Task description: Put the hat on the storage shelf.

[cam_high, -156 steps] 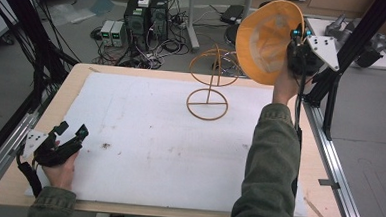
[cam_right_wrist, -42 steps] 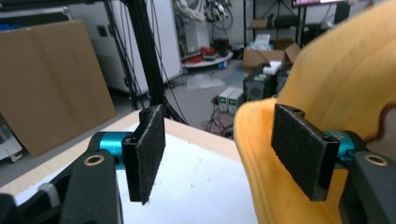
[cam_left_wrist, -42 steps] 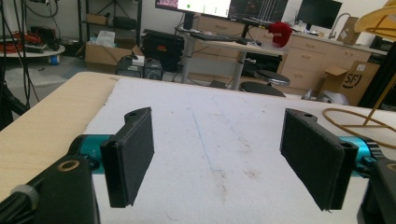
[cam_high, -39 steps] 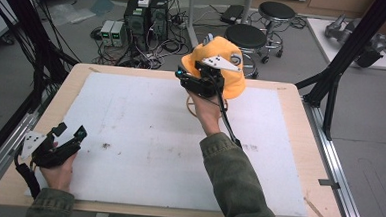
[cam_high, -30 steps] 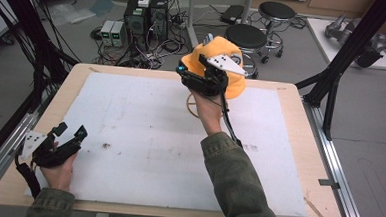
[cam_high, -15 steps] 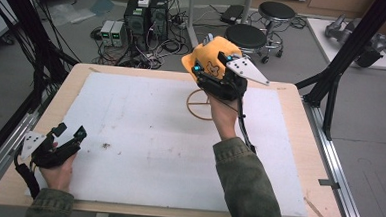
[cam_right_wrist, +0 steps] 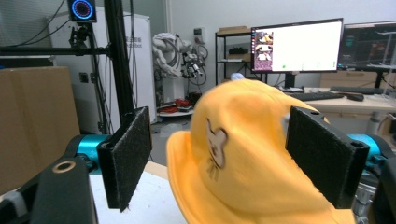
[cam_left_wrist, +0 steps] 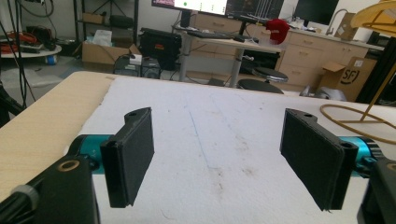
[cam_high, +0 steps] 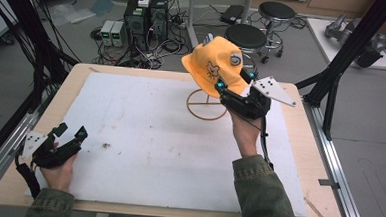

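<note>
Left gripper sits lower left of the high view, low over the white foam mat, held in the person's left hand. Its jaws stand wide apart with nothing between them; the left gripper view shows bare mat between the pads.

Centre, upper half of the high view: wire hat stand, gold, ring base on the mat. Yellow hat sits on top of the stand, brim tilted, a small bear print on its side.

Right gripper is just right of centre, level with the hat, held up by the right hand. Jaws spread wide. In the right gripper view the hat sits between the pads, near the right-hand one; the left one stands clear of it. Cannot tell if the right pad touches the fabric.
</note>
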